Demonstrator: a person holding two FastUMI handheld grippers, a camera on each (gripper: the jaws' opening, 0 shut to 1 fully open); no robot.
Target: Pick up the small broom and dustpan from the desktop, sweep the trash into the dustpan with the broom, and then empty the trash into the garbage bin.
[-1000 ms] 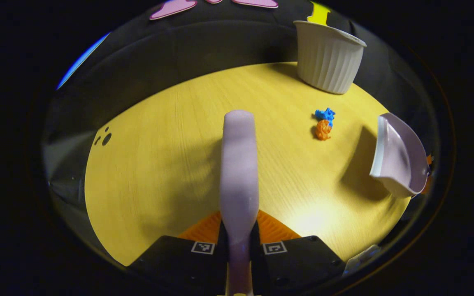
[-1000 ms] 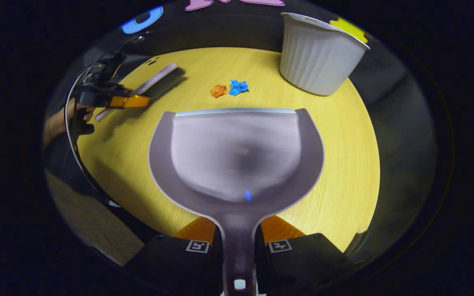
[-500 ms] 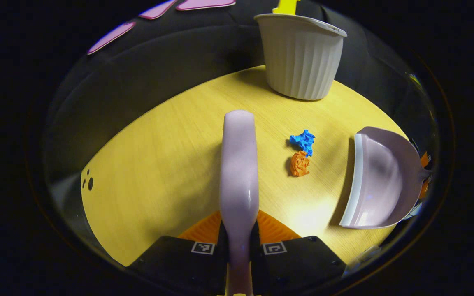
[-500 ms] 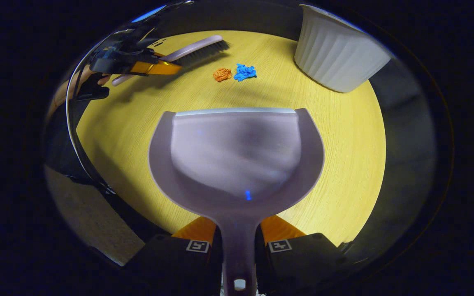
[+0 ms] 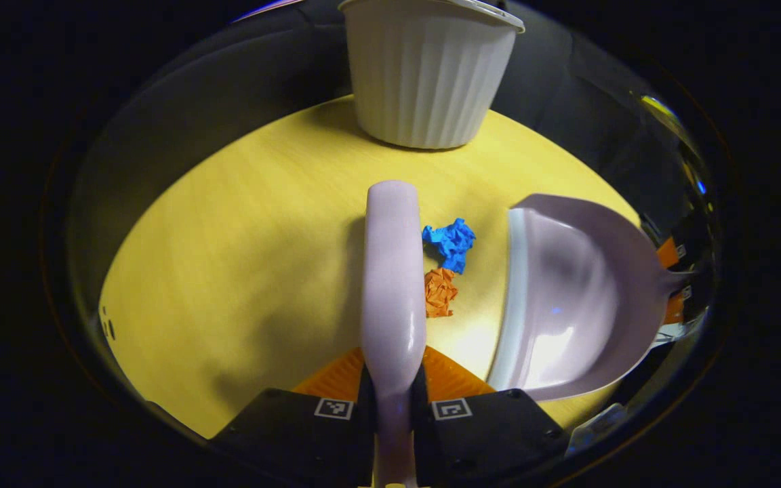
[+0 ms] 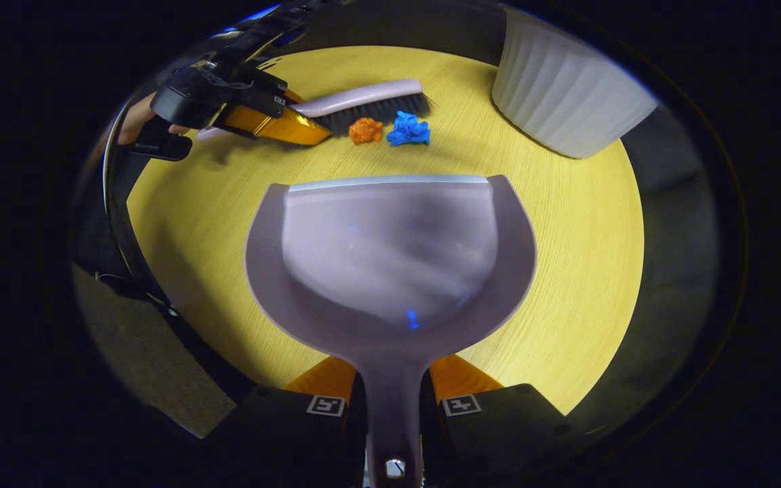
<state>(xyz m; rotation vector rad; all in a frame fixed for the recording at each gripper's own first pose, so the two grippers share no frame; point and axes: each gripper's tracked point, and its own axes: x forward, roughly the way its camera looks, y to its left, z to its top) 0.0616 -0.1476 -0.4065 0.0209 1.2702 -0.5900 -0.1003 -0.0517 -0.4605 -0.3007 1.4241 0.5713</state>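
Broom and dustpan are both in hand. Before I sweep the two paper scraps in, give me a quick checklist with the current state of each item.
1. Left gripper clamped on broom handle: ok.
2. Right gripper clamped on dustpan handle: ok.
3. Bristles beside orange scrap and blue scrap, on the side away from the dustpan: ok.
4. Dustpan mouth faces the scraps, bare table between: ok.
5. Dustpan lip flat on the table: cannot tell.
6. Bin upright on the table, off the sweep line: ok.

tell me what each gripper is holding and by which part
The left gripper is shut on the broom, gripping its handle end. The right gripper is shut on the dustpan, gripping its handle.
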